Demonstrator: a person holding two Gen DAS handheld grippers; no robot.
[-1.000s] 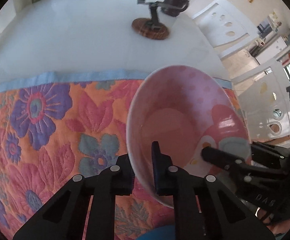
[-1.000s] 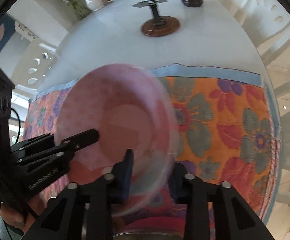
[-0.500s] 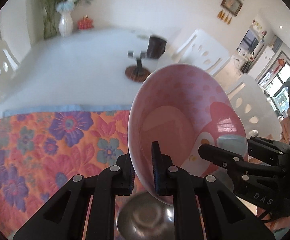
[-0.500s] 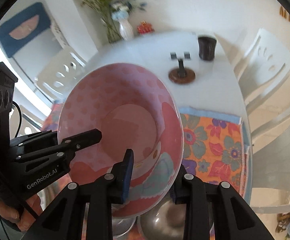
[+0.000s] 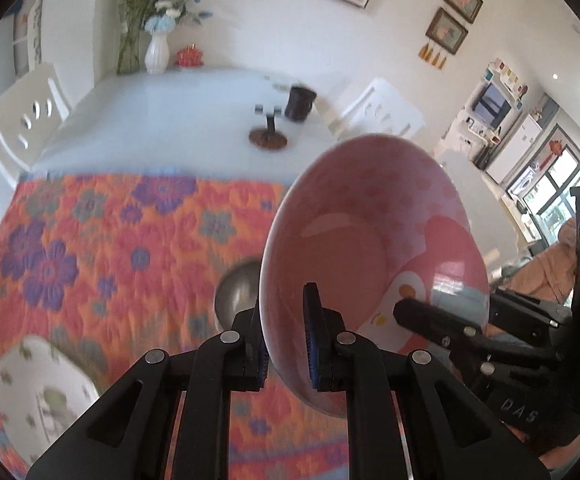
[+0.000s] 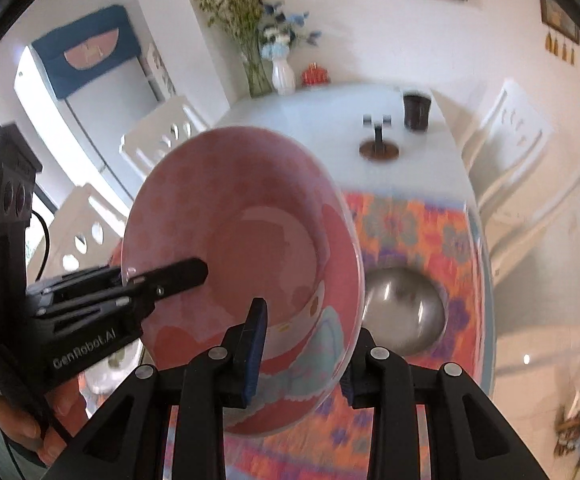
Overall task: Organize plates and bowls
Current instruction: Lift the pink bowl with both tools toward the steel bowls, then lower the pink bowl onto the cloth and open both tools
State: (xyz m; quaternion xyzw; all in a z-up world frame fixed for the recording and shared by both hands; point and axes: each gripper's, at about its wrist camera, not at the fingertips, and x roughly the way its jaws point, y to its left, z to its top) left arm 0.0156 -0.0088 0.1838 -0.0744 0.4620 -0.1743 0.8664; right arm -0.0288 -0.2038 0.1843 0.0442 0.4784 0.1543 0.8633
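Pink bowl [image 5: 369, 248] clamped by both grippers above cloth

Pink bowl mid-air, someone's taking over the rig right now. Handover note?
Left gripper: shut on the pink bowl's rim.
Right gripper: shut on the same bowl's opposite rim.
Bowl is tilted, held above the floral mat.
On the mat: steel bowl below the pink one; white floral dish at the near left.
Done: pink bowl lifted.
Left: set it down, probably nested with the steel bowl.

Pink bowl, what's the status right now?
Left gripper and right gripper both clamp pink bowl aloft. Steel bowl below on floral cloth.
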